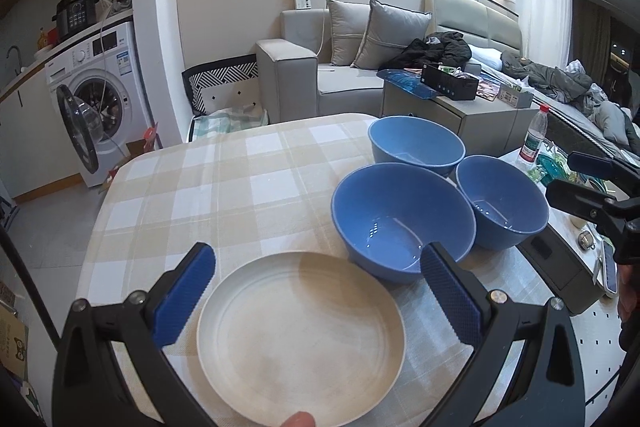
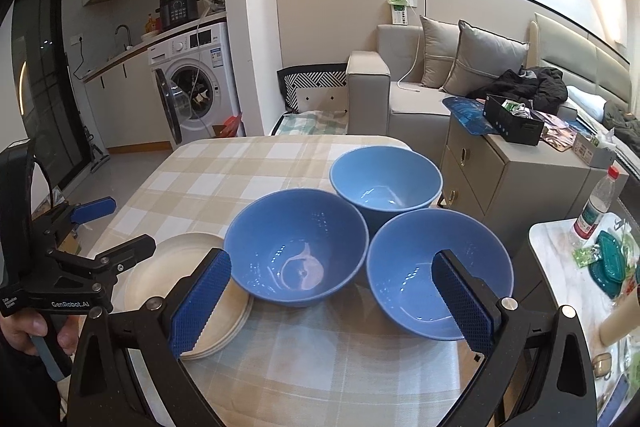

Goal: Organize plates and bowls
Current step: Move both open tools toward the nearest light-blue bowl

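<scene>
A stack of cream plates lies at the near edge of the checked tablecloth. My left gripper hovers open just above it, one blue pad on each side, gripping nothing. Three empty blue bowls stand close together to the right of the plates: a near one, a far one and a right one. My right gripper is open in front of the near and right bowls, holding nothing.
The table has free cloth on its left and far parts. A beige drawer cabinet stands right behind the bowls. A side table with a water bottle and clutter is at the right. A hand holds the left gripper's handle.
</scene>
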Available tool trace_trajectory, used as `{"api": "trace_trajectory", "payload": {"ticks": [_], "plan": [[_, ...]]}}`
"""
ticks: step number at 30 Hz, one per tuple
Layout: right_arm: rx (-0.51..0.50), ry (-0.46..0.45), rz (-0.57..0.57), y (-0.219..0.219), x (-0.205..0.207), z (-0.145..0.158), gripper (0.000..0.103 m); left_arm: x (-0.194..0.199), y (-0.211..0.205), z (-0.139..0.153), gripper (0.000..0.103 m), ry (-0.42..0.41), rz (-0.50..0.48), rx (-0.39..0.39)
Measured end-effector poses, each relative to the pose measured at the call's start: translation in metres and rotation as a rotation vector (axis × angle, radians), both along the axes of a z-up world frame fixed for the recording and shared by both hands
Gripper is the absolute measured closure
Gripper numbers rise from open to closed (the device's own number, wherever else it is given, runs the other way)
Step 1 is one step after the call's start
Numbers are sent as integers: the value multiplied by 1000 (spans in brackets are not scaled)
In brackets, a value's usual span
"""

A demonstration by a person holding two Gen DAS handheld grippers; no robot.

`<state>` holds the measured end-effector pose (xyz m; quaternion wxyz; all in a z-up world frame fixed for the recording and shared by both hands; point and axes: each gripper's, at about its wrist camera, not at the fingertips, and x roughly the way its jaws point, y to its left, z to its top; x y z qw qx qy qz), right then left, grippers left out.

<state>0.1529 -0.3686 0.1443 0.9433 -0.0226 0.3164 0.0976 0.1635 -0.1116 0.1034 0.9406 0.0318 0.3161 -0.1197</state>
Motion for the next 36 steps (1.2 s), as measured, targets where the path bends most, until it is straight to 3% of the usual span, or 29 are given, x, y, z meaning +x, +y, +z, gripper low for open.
{"api": "trace_trajectory", "payload": {"ticks": [24, 36], "plan": [[9, -33, -15, -36, 28, 29, 1, 34, -35, 17, 0, -17, -38, 22], [10, -10, -34, -52, 51, 27, 1, 55, -58, 22, 0, -22, -71, 36]]}}
